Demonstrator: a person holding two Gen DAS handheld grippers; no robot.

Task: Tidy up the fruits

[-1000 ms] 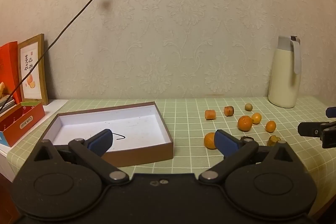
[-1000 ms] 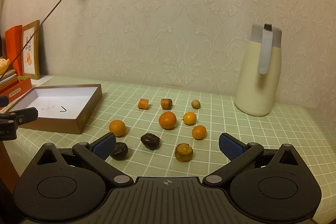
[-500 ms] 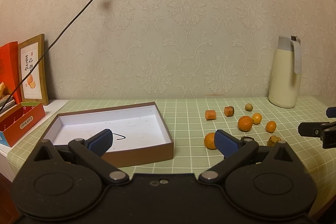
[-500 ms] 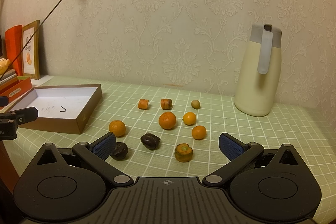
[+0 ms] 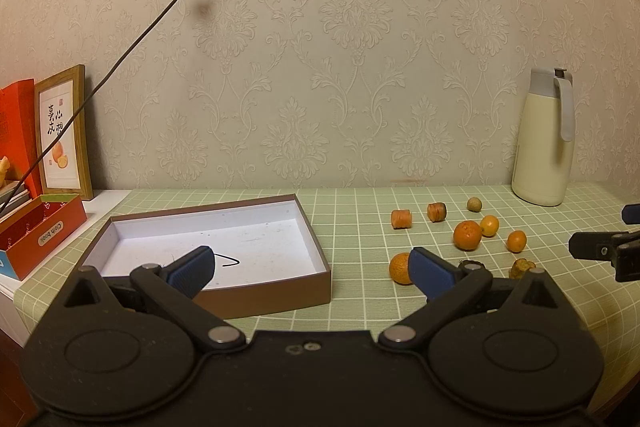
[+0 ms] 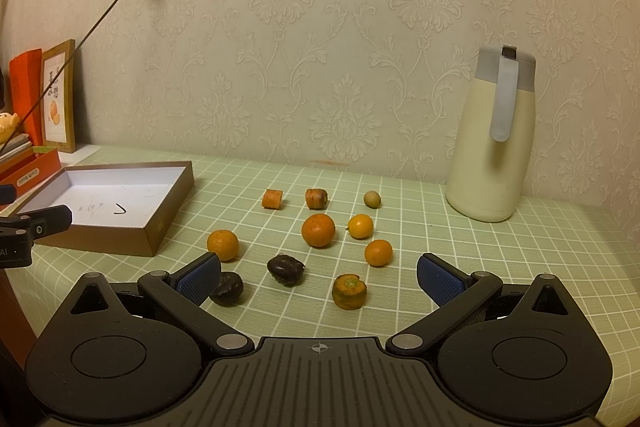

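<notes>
Several small fruits lie on the green checked tablecloth [image 6: 500,267]: a large orange [image 6: 318,230], a second orange [image 6: 223,245], two small oranges [image 6: 360,225] [image 6: 378,253], two dark fruits [image 6: 285,269] [image 6: 228,288], a cut piece [image 6: 349,291], two cut chunks [image 6: 272,198] [image 6: 316,198] and a pale round fruit [image 6: 372,199]. An empty brown box [image 5: 224,251] with a white floor stands to their left. My left gripper [image 5: 312,273] is open and empty in front of the box. My right gripper [image 6: 318,277] is open and empty just before the fruits.
A cream thermos jug [image 6: 494,135] stands at the back right by the wall. A framed picture [image 5: 64,135], an orange box [image 5: 40,231] and a hanging power cable [image 5: 120,59] are at the left. The table's front edge is close below both grippers.
</notes>
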